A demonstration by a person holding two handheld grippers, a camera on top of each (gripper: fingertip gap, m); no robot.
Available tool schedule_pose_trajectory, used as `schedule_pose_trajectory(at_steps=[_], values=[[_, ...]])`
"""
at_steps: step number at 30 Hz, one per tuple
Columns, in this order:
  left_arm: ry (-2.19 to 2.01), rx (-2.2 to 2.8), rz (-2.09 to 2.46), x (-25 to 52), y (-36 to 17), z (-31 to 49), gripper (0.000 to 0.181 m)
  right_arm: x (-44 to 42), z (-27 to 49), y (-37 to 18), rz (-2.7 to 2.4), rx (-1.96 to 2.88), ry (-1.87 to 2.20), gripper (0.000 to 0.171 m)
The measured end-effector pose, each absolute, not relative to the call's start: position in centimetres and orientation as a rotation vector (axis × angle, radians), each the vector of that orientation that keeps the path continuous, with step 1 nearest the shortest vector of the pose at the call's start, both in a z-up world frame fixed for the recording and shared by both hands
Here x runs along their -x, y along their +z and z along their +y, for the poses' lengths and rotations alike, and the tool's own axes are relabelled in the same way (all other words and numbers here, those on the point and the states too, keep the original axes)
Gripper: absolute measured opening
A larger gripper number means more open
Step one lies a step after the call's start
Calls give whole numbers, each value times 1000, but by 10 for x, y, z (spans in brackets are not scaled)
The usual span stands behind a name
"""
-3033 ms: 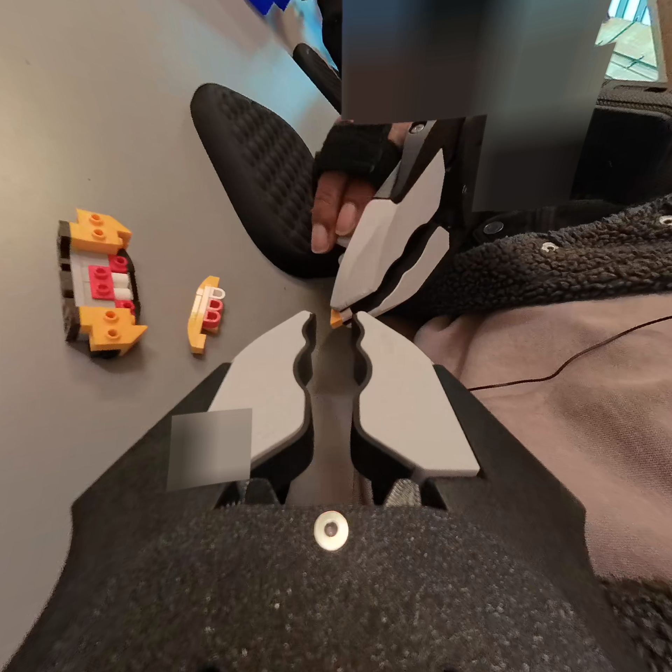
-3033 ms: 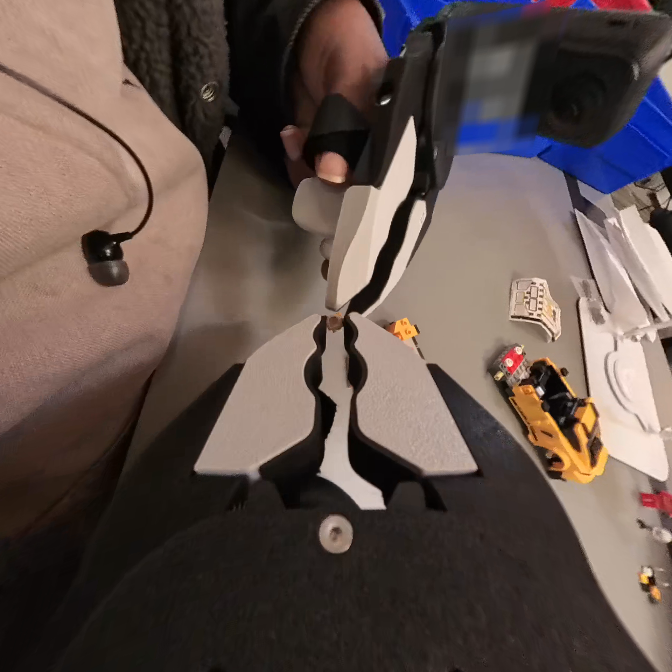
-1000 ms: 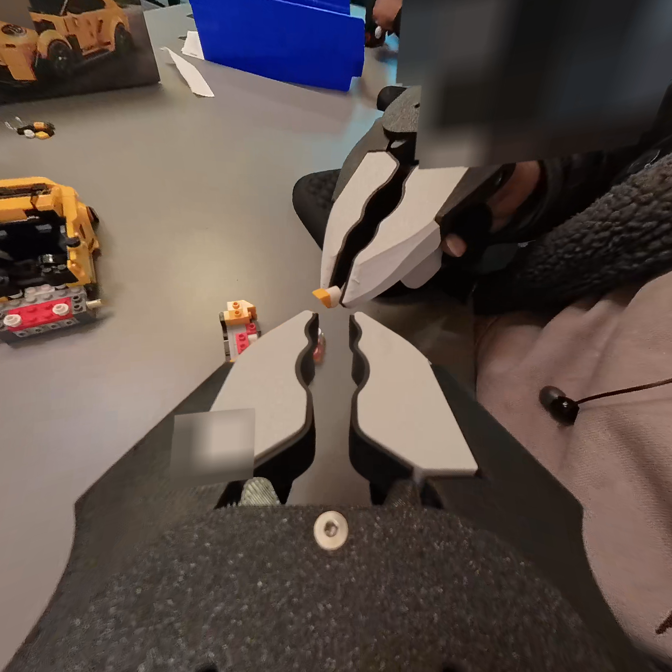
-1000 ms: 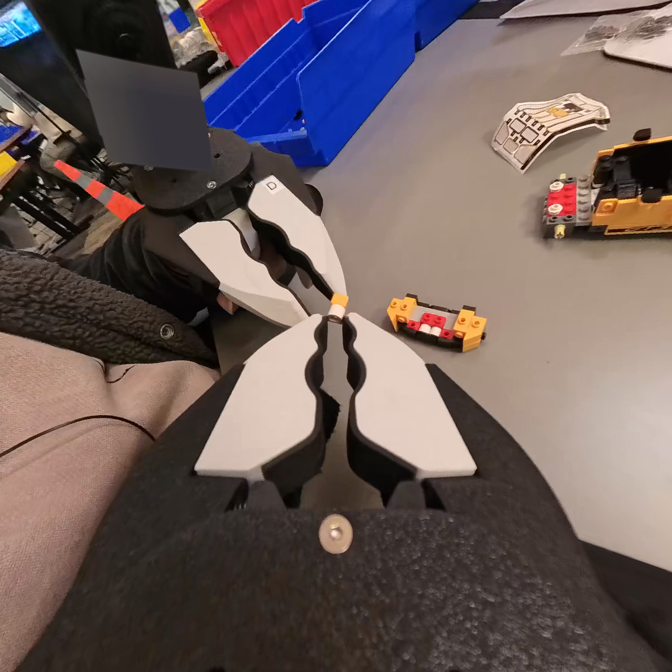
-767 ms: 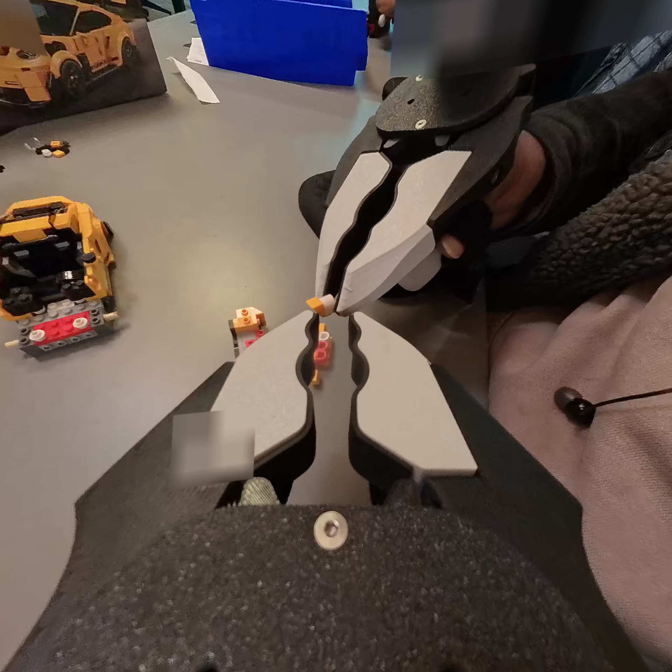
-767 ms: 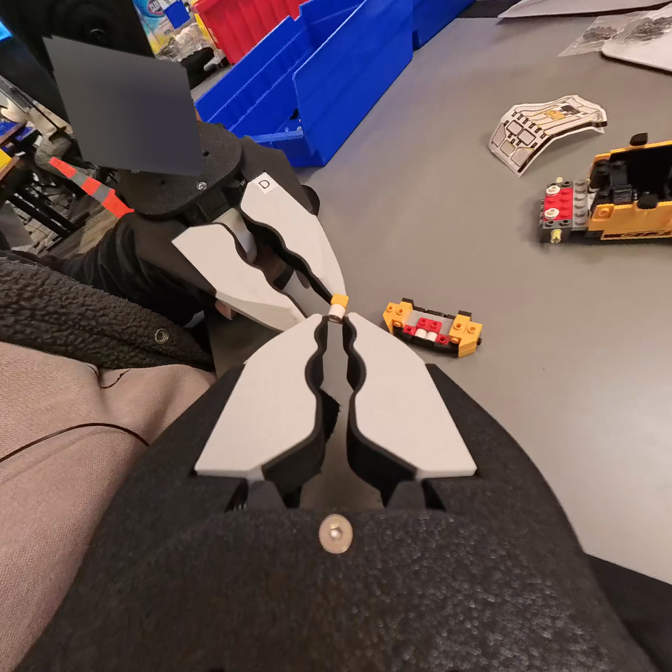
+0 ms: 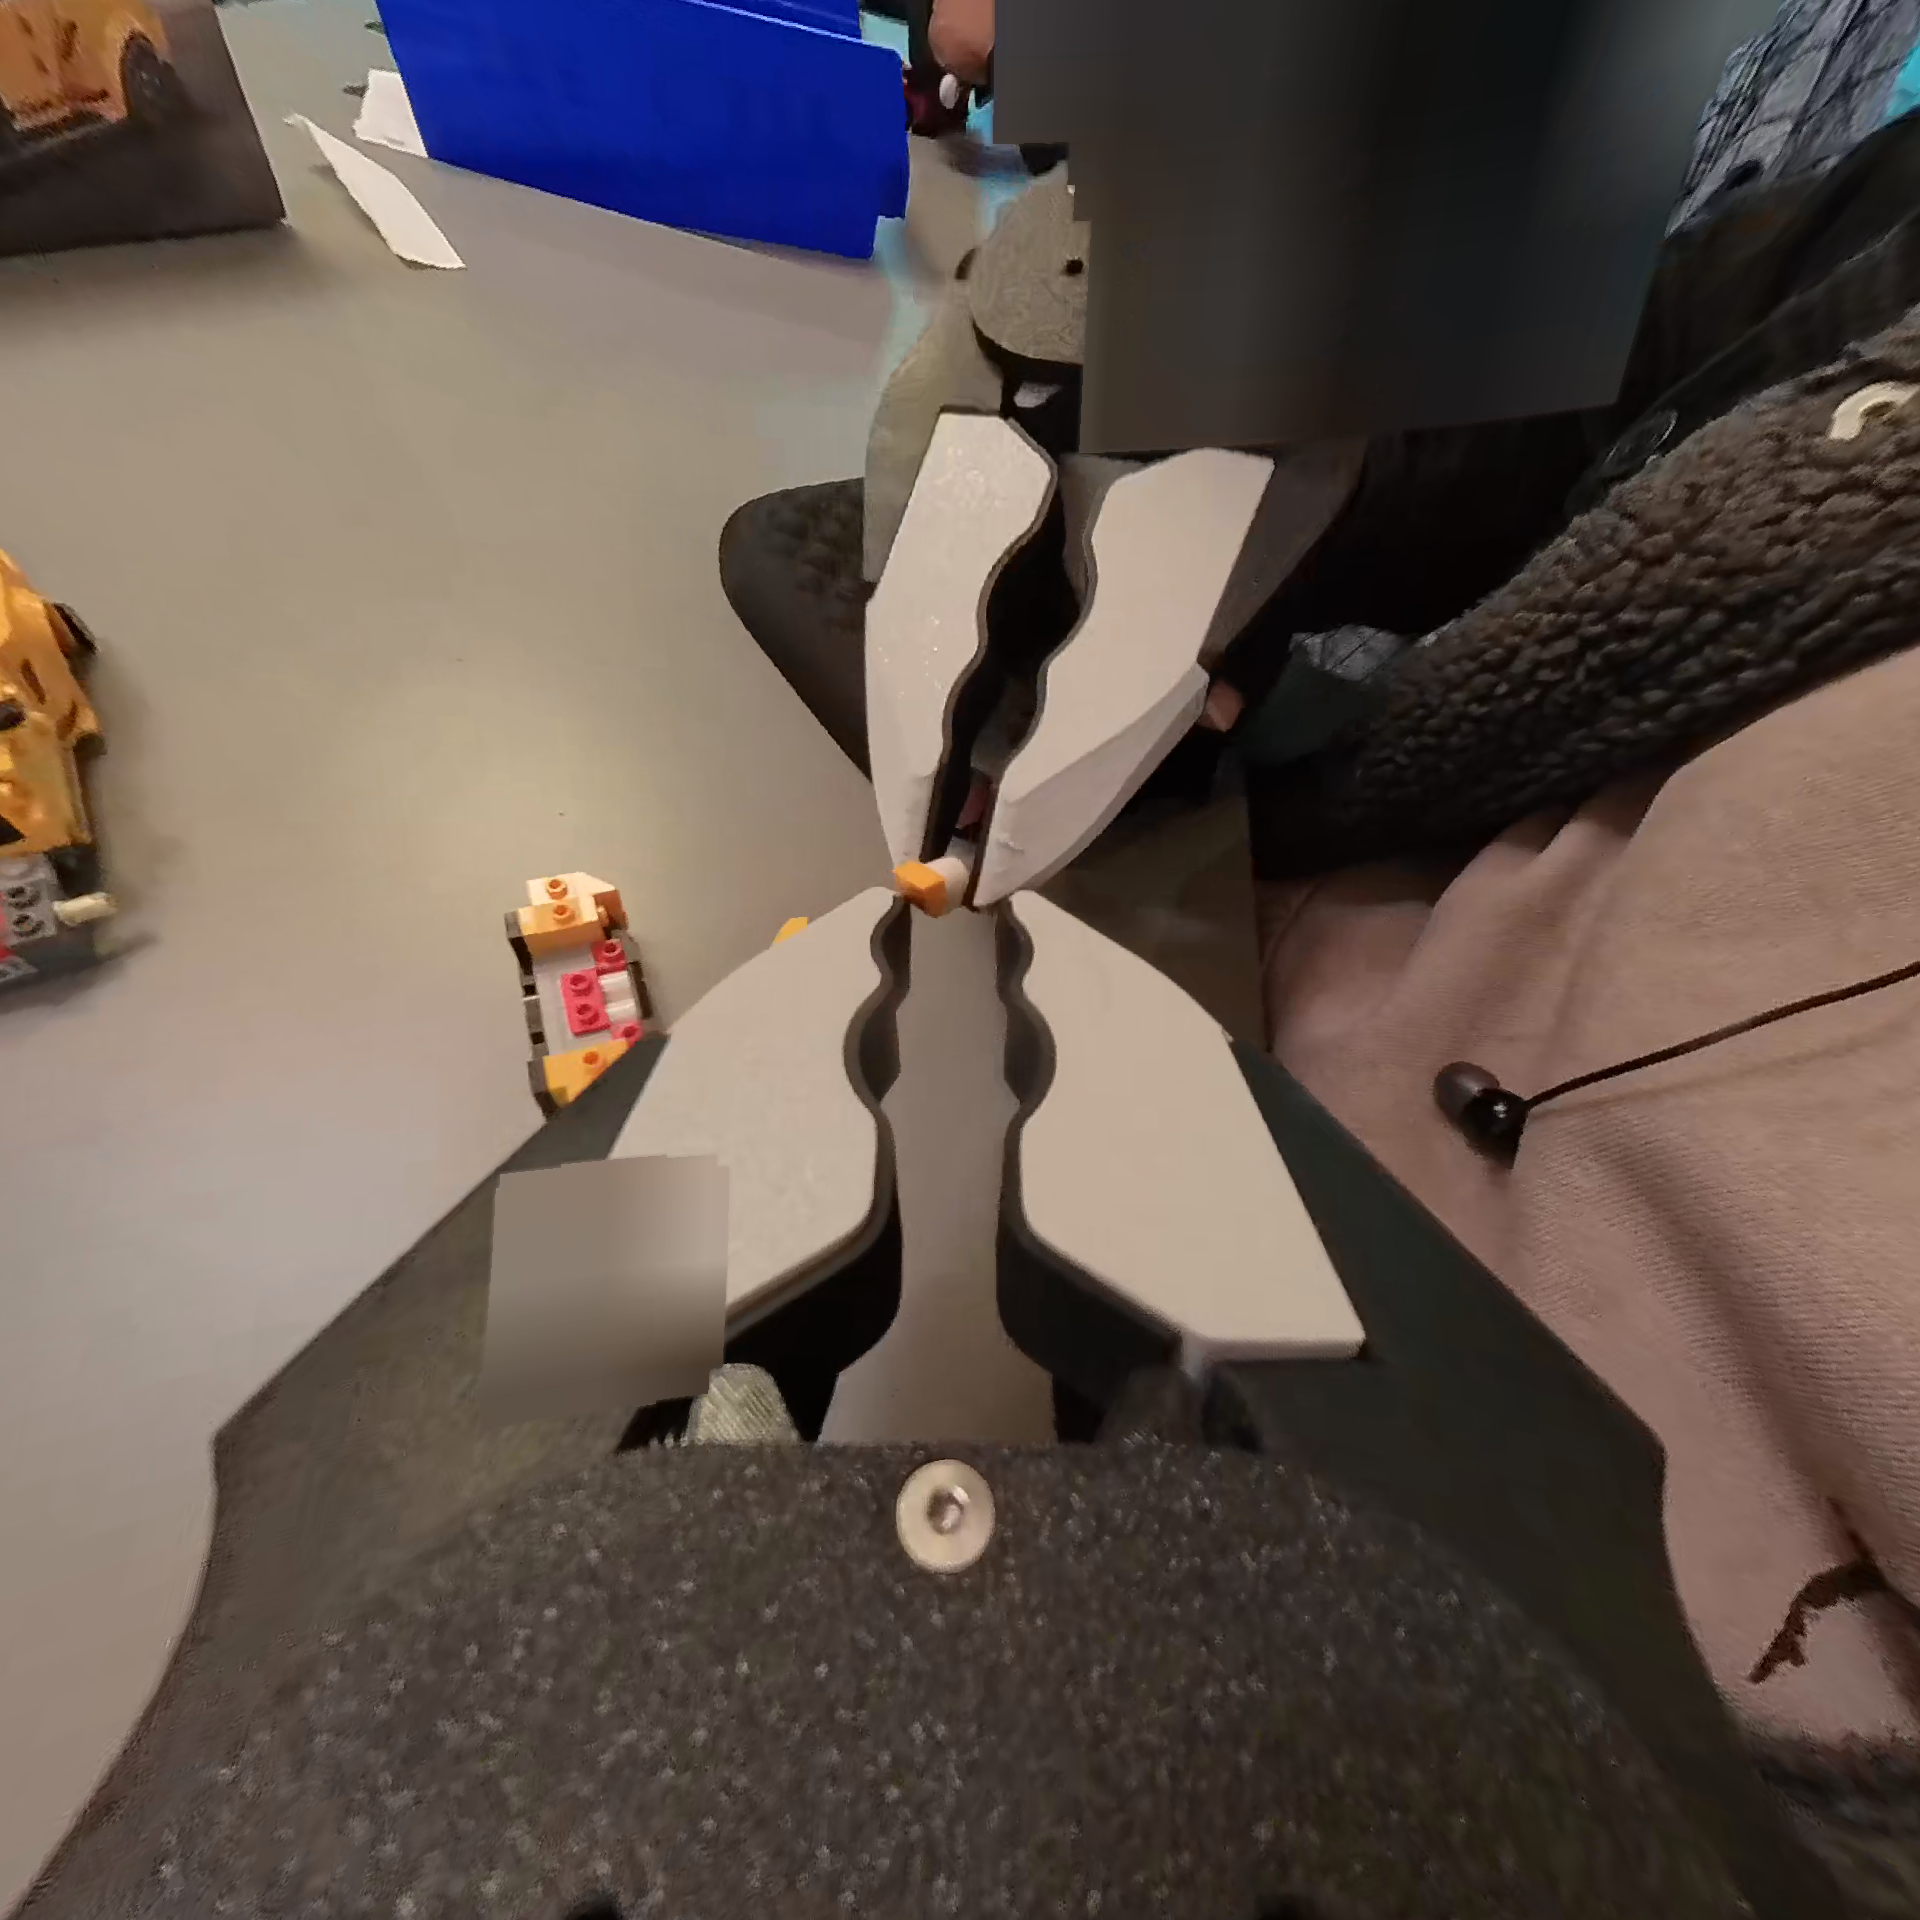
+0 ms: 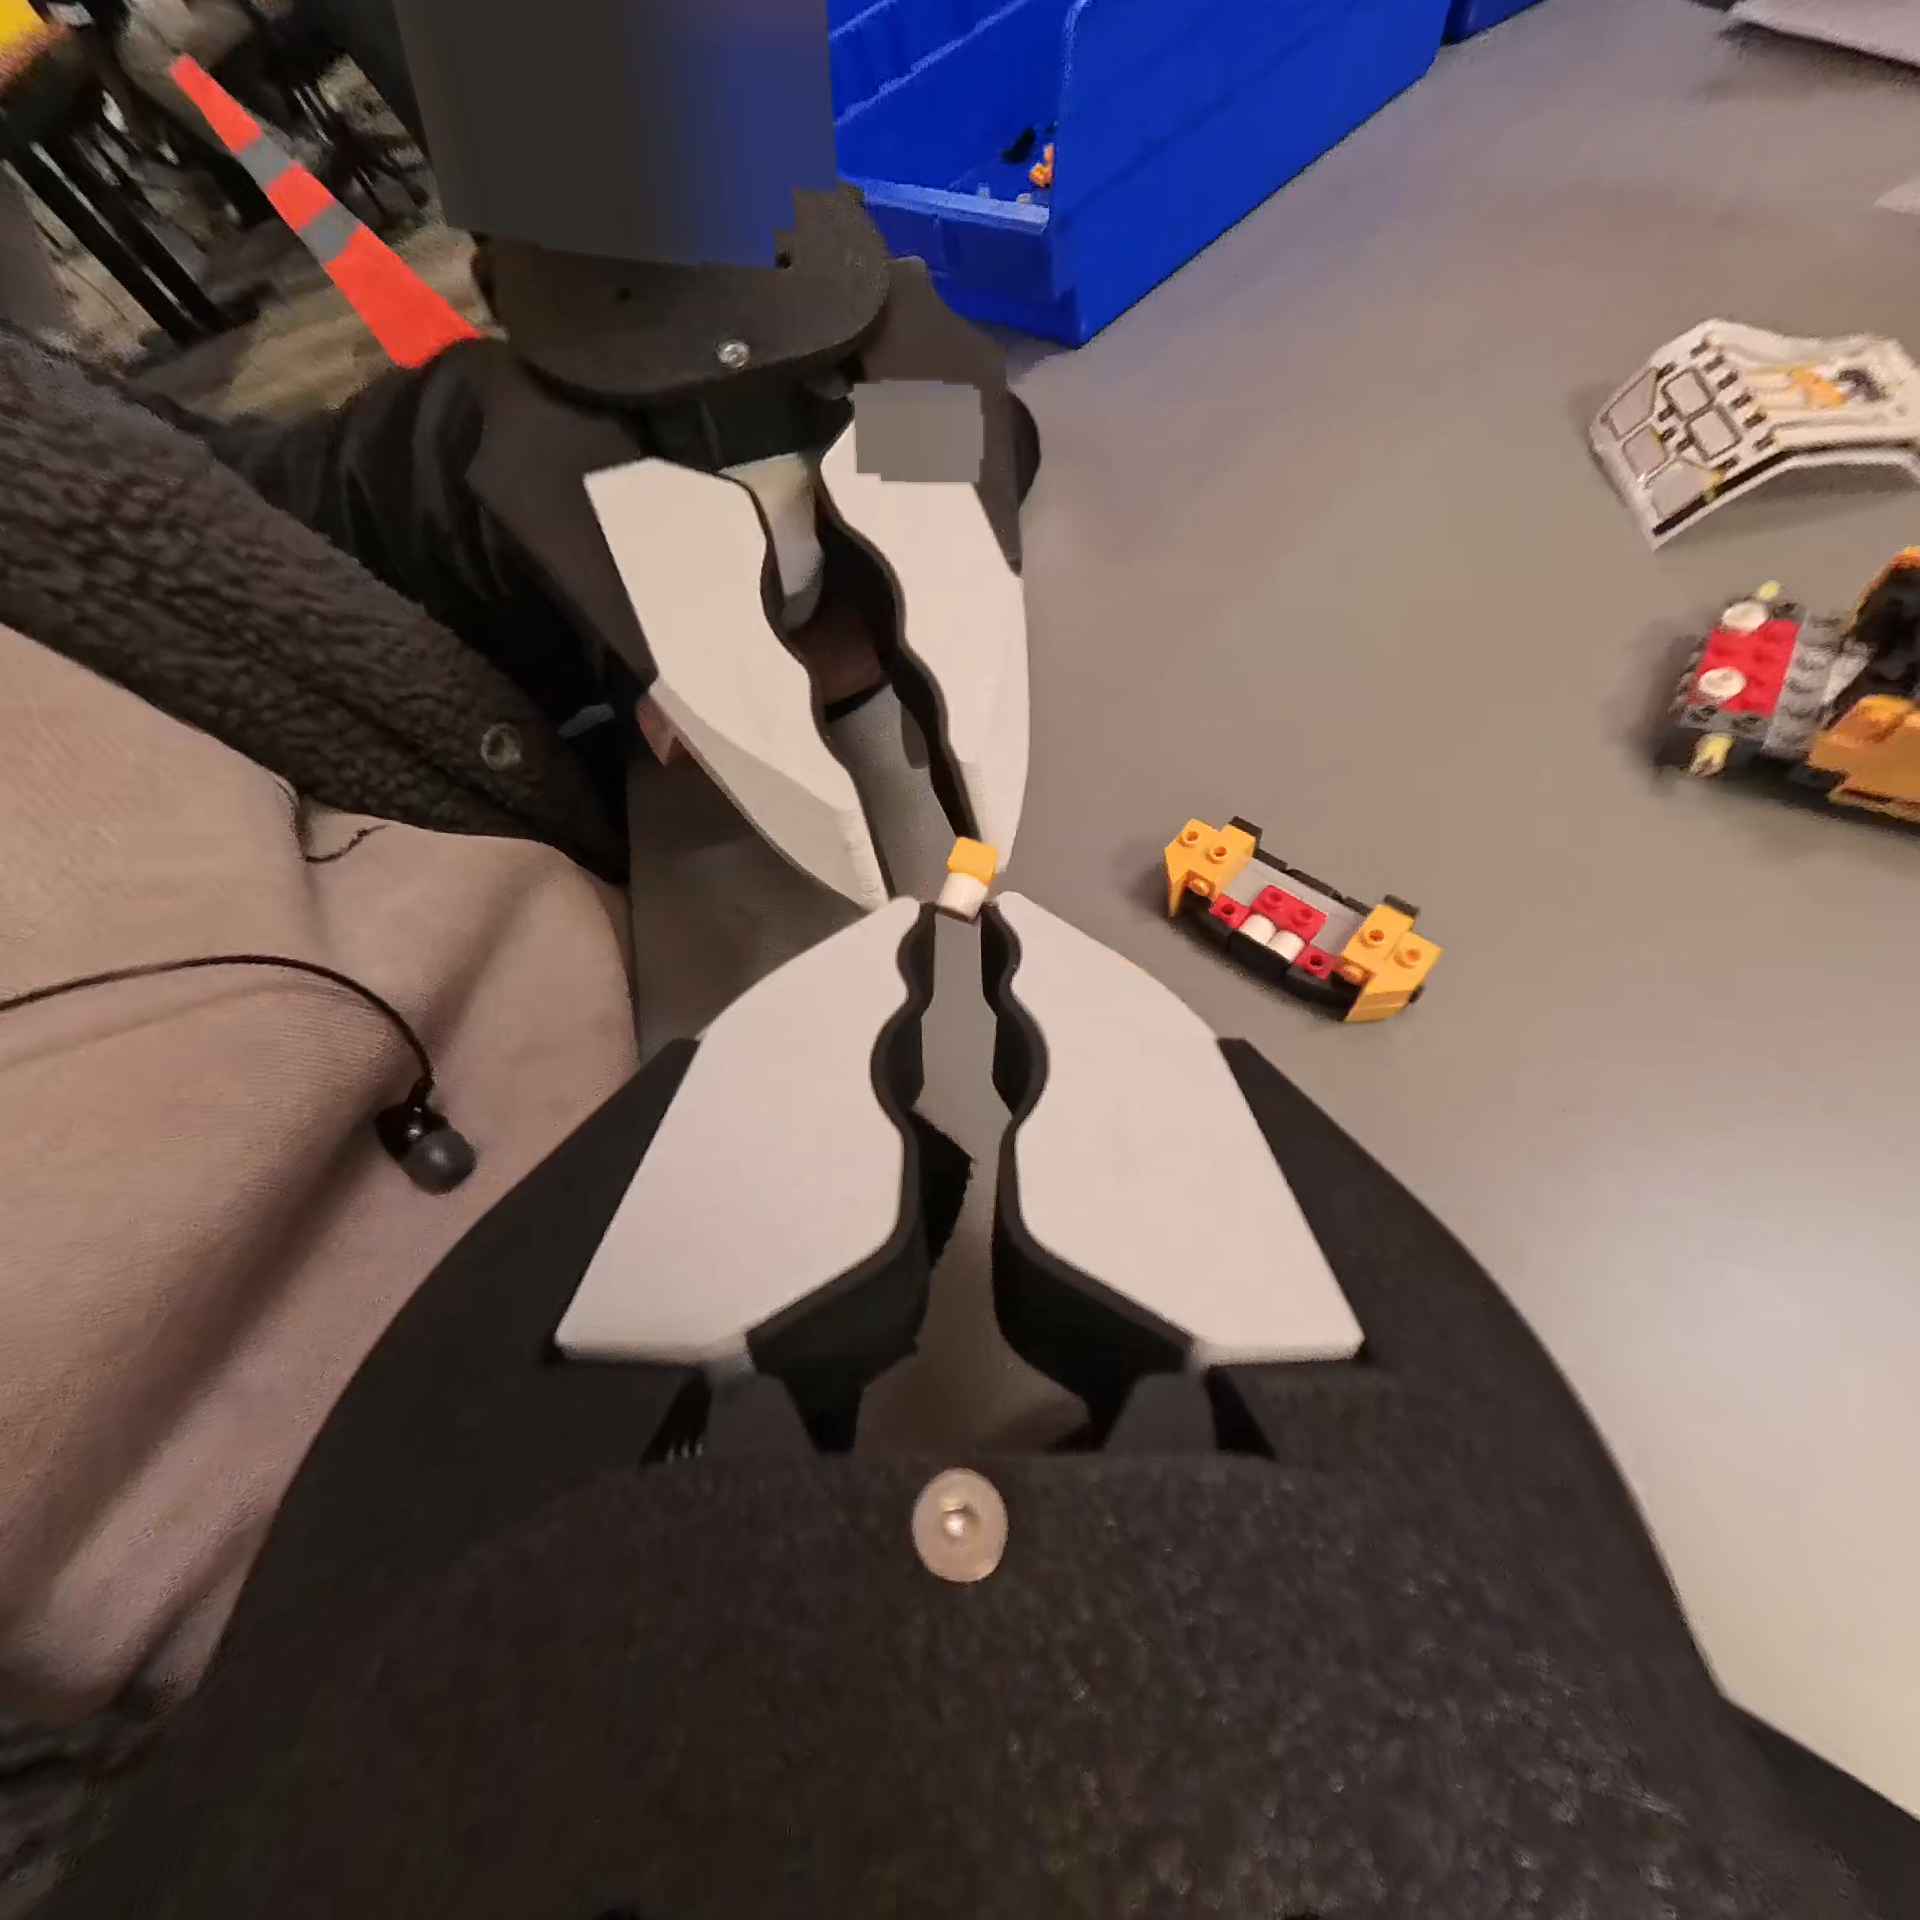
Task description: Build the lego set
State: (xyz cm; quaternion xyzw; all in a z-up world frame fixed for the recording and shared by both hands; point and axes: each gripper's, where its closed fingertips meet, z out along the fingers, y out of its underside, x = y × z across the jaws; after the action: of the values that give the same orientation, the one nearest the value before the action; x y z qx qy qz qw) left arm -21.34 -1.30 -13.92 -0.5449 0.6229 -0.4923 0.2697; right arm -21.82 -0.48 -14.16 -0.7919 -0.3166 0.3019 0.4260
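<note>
Over the grey table [image 8: 1455, 644], both tongs pinch one tiny piece [image 8: 966, 878], orange atop white, between their tips.

The two claws meet tip to tip above the near edge of the bench [image 8: 1455, 644], the left claw [image 8: 940, 878] at 12 o'clock of the right claw [image 8: 951, 914]. A small brick [image 8: 966, 878] sits between their tips. On the bench, a bumper assembly [image 8: 1299, 925] lies at 3 o'clock of the tips, the car [image 8: 1808, 696] beyond it at 2 o'clock, a sticker sheet [image 8: 1756, 426] behind the car, and a bin [image 8: 1091, 177] at 12 o'clock.
</note>
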Motion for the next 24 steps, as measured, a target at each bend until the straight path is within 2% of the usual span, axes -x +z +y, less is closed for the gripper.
schedule_pose_trajectory(at_steps=[5,8,10,24], values=[[-1496,1516,1645,215,-136,-20,14,221,-9,-153,-927,1952,547,8],[-1458,1540,1662,215,-142,-20,13,224,-13,-160,-943,1973,528,8],[-1430,1561,1679,214,-146,-20,12,223,-12,-163,-926,2005,535,0],[-1181,1832,1863,207,-188,-6,9,214,-5,-195,-991,2294,533,0]])
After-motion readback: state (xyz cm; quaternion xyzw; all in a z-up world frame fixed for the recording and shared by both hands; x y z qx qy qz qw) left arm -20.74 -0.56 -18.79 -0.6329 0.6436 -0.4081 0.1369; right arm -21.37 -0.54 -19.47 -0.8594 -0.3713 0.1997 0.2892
